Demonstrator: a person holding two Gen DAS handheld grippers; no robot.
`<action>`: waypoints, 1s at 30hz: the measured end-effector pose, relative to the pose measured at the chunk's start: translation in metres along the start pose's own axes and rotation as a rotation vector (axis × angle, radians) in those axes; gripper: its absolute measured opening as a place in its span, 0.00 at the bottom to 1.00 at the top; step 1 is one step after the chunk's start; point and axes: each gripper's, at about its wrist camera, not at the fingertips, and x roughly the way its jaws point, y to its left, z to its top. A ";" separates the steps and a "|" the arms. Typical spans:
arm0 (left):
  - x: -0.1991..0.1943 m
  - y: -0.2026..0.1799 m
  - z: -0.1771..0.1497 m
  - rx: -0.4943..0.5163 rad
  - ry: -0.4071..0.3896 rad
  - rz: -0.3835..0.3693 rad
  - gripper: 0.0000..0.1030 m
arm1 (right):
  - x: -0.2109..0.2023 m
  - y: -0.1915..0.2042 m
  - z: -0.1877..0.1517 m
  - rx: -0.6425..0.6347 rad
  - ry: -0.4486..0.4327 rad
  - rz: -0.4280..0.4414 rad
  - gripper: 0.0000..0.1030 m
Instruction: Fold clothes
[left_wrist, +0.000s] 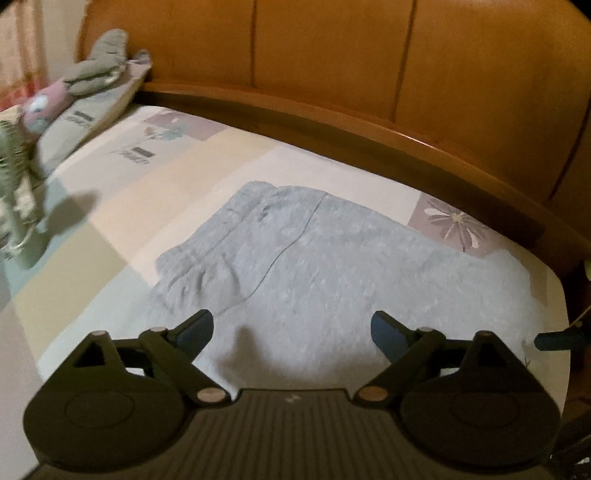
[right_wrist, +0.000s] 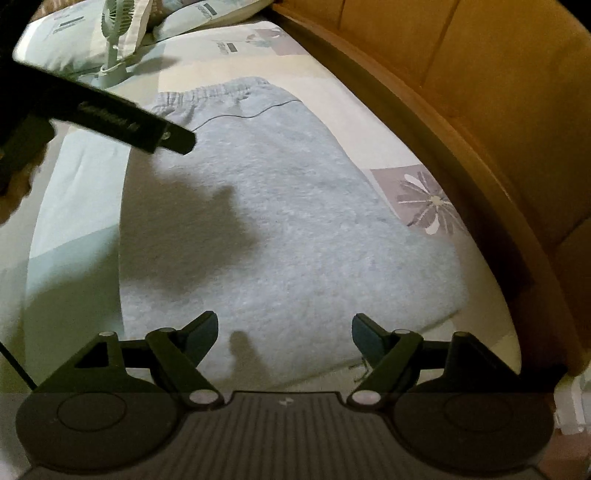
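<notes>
A light grey pair of sweatpants (left_wrist: 332, 266) lies folded flat on the bed, its elastic waistband (right_wrist: 207, 94) at the far left end. My left gripper (left_wrist: 291, 328) hovers open over the garment's near part, with nothing between its fingers. Over the near edge of the same garment (right_wrist: 295, 229), my right gripper (right_wrist: 284, 328) is also open and empty. In the right wrist view a black finger (right_wrist: 122, 122) of the left gripper reaches in from the upper left above the cloth. A dark tip of the right gripper (left_wrist: 554, 341) shows at the left wrist view's right edge.
The bed has a patchwork sheet (left_wrist: 122, 206) with a flower patch (left_wrist: 454, 225). A curved wooden bed board (left_wrist: 332, 66) runs along the far side. Pillows (left_wrist: 85, 122), soft toys (left_wrist: 96, 70) and a small fan (right_wrist: 118, 22) lie at the far left.
</notes>
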 end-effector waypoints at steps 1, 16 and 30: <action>-0.006 -0.001 -0.003 -0.008 0.007 0.019 0.91 | -0.003 0.001 -0.002 0.004 0.005 0.000 0.82; -0.087 -0.020 -0.012 -0.028 0.188 0.112 0.91 | -0.059 0.005 0.009 0.102 0.090 0.024 0.93; -0.164 -0.036 0.021 -0.135 0.268 0.137 0.91 | -0.133 -0.026 0.038 0.363 0.154 0.070 1.00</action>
